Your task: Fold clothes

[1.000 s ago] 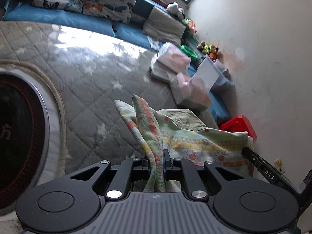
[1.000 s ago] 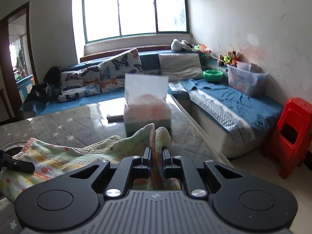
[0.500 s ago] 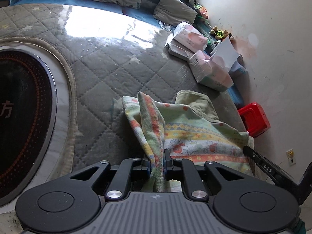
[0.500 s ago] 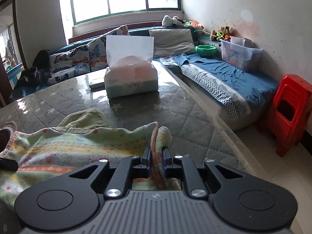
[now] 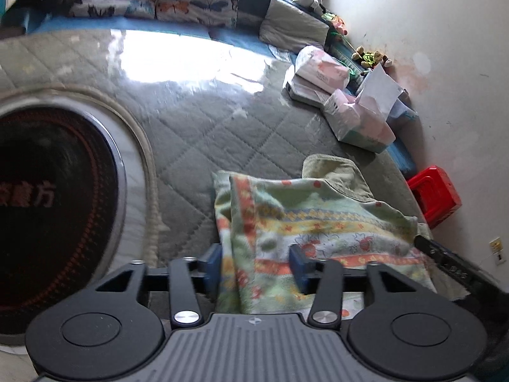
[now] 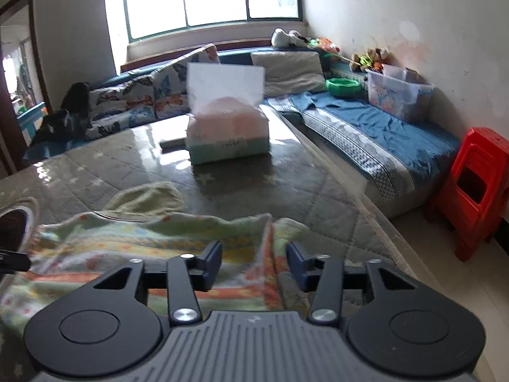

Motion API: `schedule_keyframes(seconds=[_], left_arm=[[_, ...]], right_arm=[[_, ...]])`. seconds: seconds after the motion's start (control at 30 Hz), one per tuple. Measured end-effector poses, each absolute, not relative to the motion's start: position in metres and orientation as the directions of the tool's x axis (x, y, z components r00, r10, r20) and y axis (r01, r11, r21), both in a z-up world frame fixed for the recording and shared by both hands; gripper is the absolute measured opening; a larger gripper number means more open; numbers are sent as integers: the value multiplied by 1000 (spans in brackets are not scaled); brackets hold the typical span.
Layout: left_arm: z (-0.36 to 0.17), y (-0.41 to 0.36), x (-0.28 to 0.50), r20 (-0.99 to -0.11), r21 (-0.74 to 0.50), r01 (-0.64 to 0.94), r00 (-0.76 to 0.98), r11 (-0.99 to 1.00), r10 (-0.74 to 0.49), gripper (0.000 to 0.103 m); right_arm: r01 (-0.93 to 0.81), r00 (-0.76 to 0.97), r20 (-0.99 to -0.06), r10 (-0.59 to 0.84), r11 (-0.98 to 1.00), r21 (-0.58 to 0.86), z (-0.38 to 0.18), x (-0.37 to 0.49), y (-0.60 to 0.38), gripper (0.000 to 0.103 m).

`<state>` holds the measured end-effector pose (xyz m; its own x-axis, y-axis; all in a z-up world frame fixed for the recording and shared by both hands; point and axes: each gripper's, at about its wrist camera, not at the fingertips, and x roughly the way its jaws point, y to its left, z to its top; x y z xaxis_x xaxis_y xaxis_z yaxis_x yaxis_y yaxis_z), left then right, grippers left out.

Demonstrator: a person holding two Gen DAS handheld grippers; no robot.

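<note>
garment (image 5: 318, 229) blurred, stool (image 5: 434, 195) partly hidden

Readable text: one Chinese character on the dark round panel

On the round black panel (image 5: 54, 191) red characters show; only "方" reads clearly, the rest blurred. Print on the tissue packs (image 5: 321, 74) is too small to read.
</note>
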<state>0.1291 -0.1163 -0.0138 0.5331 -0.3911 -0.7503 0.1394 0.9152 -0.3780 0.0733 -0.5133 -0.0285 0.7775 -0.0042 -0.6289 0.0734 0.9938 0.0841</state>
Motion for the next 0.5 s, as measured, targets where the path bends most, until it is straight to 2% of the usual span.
schedule_keyframes(seconds=[0.07,0.13,0.2,0.27,0.4,0.5], left_arm=[[-10,-119,125,-749,-349,156,547,924,-375,70],[-6,-124,121,-744,-322,176,561,930,-363,76],[-4,-128,117,-736,-297,196,577,935,-355,79],[-2,-132,113,-730,-273,212,590,938,-345,86],[1,-138,103,-722,-234,237,607,943,-332,93],[1,-139,97,-718,-224,247,612,943,-331,98]], right_arm=[[51,785,-619,17,995,91,-23,70,-507,57],[23,786,-617,41,995,95,-21,67,-498,59],[-14,783,-618,72,995,98,-21,63,-488,67],[-41,779,-620,94,994,99,-21,60,-479,72],[-76,772,-624,120,992,96,-23,54,-466,82],[-96,765,-631,127,992,83,-25,46,-457,85]])
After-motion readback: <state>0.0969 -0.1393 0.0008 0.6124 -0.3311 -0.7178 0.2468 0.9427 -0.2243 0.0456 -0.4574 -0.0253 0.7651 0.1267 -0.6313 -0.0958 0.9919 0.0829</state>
